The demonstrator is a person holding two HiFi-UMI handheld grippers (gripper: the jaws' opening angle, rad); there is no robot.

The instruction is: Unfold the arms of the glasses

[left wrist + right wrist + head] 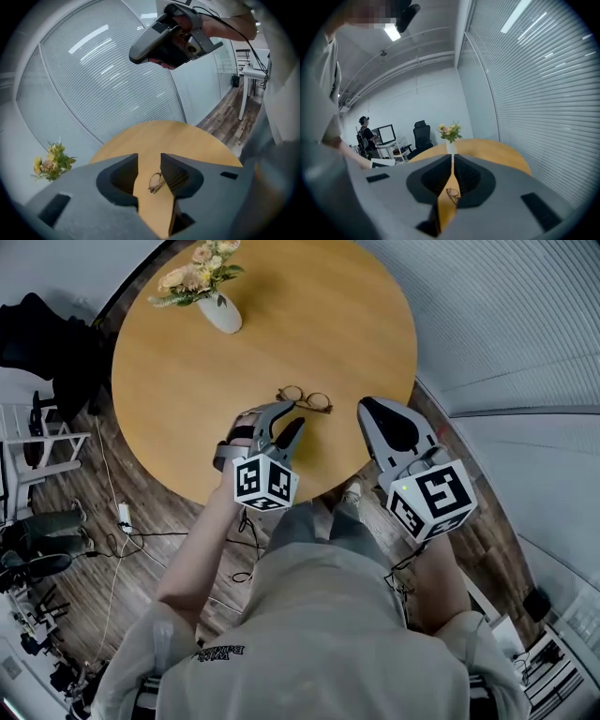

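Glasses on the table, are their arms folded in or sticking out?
Folded, it seems: the glasses lie flat on the table, and no arms stick out behind the lenses.

A pair of thin, brown-rimmed glasses (305, 399) with round lenses lies flat and untouched on the round wooden table (309, 324), near the person's edge.

1 jaw of the left gripper (149, 157) hides part of the glasses (155, 182); their arms' fold is unclear.
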